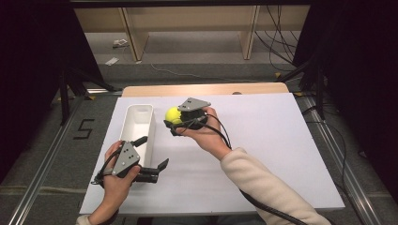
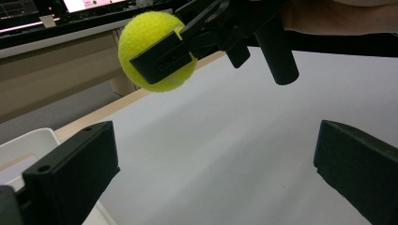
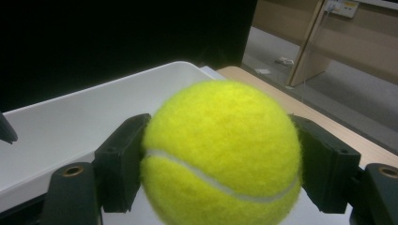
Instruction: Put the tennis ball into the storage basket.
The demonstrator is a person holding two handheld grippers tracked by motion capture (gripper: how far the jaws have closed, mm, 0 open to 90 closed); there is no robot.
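A yellow tennis ball [image 1: 172, 114] [image 3: 221, 154] [image 2: 151, 47] is held above the white board, just right of a long white bin [image 1: 137, 129]. My right gripper [image 1: 172, 121] [image 3: 220, 161] is shut on the ball, one jaw on each side of it. My left gripper [image 1: 152, 157] [image 2: 213, 168] is open near the bin's near end, low at the front left, with nothing between its jaws. In the left gripper view the right gripper [image 2: 162, 56] with the ball hangs above and ahead.
The white bin [image 3: 84, 117] looks empty. The white board [image 1: 263, 140] covers a wooden table [image 1: 206, 89]. Beyond it stand wooden shelf legs [image 1: 133, 33] and cables lie on the floor. Black curtains flank both sides.
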